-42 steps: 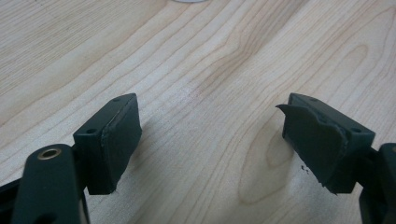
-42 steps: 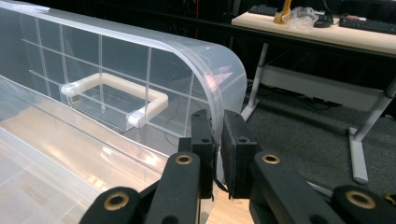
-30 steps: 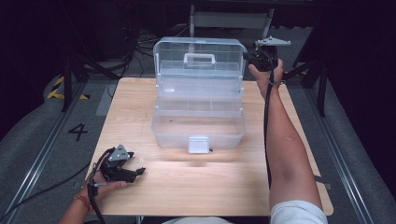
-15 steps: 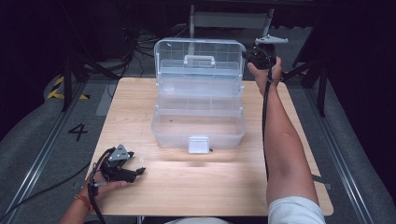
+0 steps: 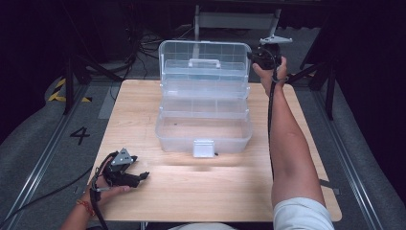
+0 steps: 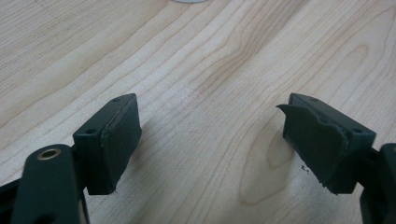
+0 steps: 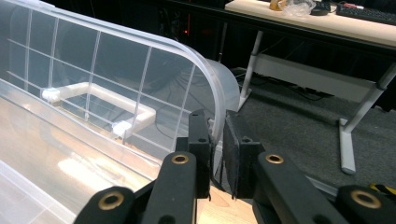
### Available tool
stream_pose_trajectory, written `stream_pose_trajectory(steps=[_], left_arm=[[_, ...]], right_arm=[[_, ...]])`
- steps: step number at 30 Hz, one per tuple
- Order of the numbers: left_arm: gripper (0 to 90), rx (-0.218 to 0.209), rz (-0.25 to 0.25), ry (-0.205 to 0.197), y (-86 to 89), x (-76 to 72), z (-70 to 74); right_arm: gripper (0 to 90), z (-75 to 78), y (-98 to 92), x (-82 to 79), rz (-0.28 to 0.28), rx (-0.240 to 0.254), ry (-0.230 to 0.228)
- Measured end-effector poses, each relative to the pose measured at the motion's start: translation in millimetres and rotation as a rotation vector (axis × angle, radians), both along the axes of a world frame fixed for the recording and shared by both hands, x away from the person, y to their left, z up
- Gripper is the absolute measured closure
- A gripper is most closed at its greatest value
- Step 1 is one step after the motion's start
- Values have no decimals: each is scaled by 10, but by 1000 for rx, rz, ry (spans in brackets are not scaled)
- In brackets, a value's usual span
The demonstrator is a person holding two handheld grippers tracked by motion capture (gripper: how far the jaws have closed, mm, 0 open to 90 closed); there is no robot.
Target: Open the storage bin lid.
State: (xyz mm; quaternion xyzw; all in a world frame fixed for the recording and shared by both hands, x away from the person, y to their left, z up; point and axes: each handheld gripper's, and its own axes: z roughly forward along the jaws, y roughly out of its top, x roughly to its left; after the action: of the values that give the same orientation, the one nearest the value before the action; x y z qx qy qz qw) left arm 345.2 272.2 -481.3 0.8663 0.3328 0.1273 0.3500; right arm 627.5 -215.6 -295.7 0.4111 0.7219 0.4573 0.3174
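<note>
- A clear plastic toolbox [image 5: 203, 108] stands open in the middle of the wooden table [image 5: 143, 110], toward its far edge, with its lid [image 5: 203, 62] raised upright at the back and its tiered trays stepped out toward the person.
- The right gripper [image 5: 261, 56] is at the lid's far right corner; the arm reaches across the right side of the table.
- In the right gripper view, the jaws stand almost closed, with the lid's rounded edge [image 7: 210, 100] pinched between the pads [image 7: 232, 154].
- The white handle [image 7: 105, 105] shows through the lid, to the left of the jaws.
- The left gripper [image 5: 139, 178] rests on the table's near left corner, well apart from the toolbox.
- Its jaws are spread wide over bare wood, with nothing between the pads [image 6: 119, 140].
</note>
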Motion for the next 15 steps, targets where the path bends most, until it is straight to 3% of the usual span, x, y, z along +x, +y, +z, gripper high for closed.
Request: stream_pose_trajectory(steps=[15], left_arm=[[199,-1,2,6,2,-5,1]], right_arm=[[813,-28,22,27,-19,-11,-6]])
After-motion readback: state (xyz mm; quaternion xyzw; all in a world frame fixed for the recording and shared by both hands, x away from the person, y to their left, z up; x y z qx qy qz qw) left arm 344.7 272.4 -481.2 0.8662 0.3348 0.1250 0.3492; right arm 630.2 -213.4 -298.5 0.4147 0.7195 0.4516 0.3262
